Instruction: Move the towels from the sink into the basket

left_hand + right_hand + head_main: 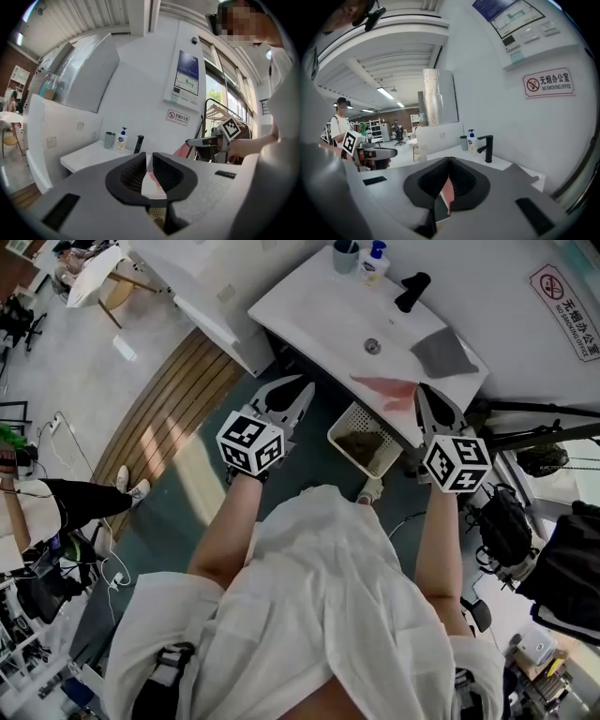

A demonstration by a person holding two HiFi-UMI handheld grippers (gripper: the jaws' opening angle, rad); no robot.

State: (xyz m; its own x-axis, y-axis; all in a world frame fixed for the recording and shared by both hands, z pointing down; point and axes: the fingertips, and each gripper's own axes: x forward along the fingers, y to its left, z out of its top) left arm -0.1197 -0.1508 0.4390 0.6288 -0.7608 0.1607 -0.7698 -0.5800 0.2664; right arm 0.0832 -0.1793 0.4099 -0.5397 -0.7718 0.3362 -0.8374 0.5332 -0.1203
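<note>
**Right tool clenched on the pink towel; left tool slack and empty.**
The pink towel drapes over the front lip of the sink. The left tool hovers beside that lip with its jaws slightly parted. Below and between the tools, the basket stands on the floor with a dark towel inside. A grey towel lies on the sink's right end. A faucet, soap bottle and cup line the back.

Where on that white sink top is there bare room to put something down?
The left half of the sink top is bare, from the drain to its left corner, in front of the cup and soap bottle. The right end is crowded: grey towel, pink towel and the right gripper shut on it.
</note>
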